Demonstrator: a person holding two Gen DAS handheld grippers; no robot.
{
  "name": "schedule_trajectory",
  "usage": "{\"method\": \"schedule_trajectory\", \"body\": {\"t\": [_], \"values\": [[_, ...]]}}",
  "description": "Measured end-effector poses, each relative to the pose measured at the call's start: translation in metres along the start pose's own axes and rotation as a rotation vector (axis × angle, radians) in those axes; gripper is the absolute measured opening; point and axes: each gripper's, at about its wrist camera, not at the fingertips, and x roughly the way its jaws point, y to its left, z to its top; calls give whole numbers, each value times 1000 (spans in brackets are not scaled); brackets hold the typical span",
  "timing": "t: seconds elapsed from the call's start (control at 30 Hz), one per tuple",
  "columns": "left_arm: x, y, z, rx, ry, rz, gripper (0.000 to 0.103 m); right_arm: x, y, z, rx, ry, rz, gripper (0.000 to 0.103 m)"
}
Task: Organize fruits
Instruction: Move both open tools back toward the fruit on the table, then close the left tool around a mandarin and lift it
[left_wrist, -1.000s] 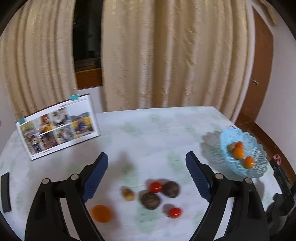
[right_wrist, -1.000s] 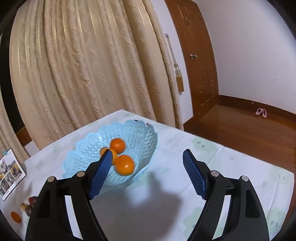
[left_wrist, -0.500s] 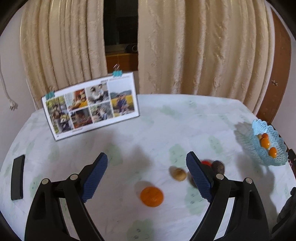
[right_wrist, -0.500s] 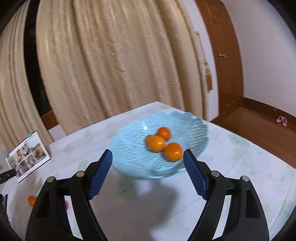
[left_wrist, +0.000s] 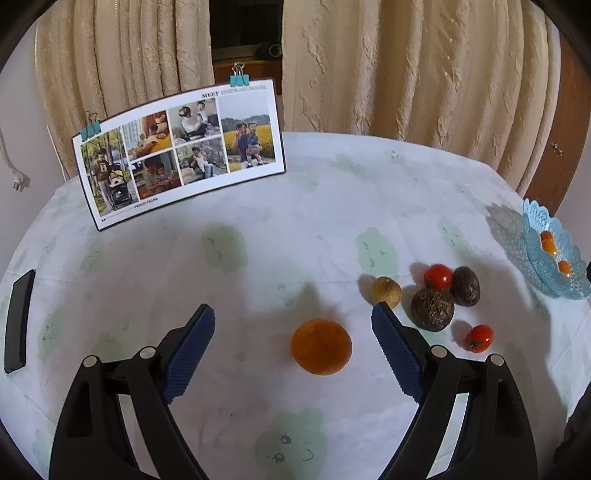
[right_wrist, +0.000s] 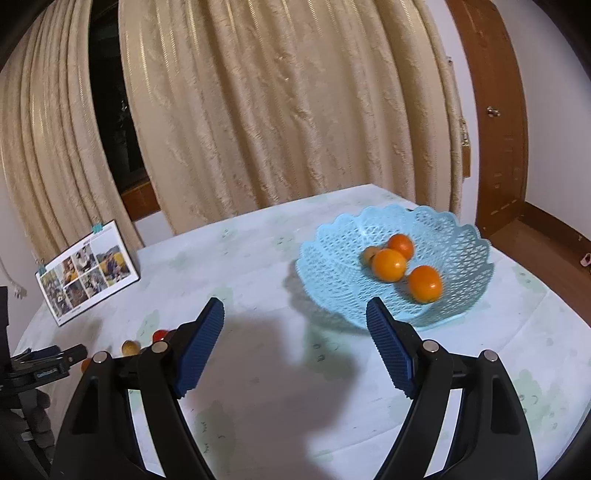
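Note:
An orange (left_wrist: 321, 346) lies on the white tablecloth between the fingers of my open left gripper (left_wrist: 293, 325), nearer the right finger, untouched. To its right lie a small tan fruit (left_wrist: 386, 291), two dark brown fruits (left_wrist: 433, 309), and two red tomatoes (left_wrist: 438, 277). A light blue lattice basket (right_wrist: 454, 236) holds three oranges (right_wrist: 388, 264) and a small tan fruit; it also shows at the far right of the left wrist view (left_wrist: 535, 225). My right gripper (right_wrist: 295, 314) is open and empty, just short of the basket.
A photo calendar (left_wrist: 181, 151) stands at the back left of the table. A black flat object (left_wrist: 16, 321) lies at the left edge. Curtains hang behind the table. The left gripper (right_wrist: 48, 365) shows at the right wrist view's left edge.
My left gripper swung left and came closer, so the orange now sits between its fingers. My right gripper turned left, shifting the basket to the right of its view.

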Motion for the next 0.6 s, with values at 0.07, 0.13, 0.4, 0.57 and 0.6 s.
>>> {"method": "schedule_trajectory", "body": {"t": [0.07, 0.13, 0.4, 0.57, 0.6], "values": [[6, -1, -3, 3, 13, 4, 86, 3, 5, -2, -12, 13, 11, 81], [12, -2, -6, 7, 27, 8, 86, 6, 10, -3, -23, 23, 22, 81], [32, -6, -15, 24, 80, 11, 67, 15, 25, -9, -51, 66, 62, 81], [31, -11, -17, 45, 78, -20, 48, 21, 34, -10, -65, 92, 94, 81], [30, -13, -18, 48, 76, -24, 46, 22, 36, -10, -67, 97, 100, 81]]}}
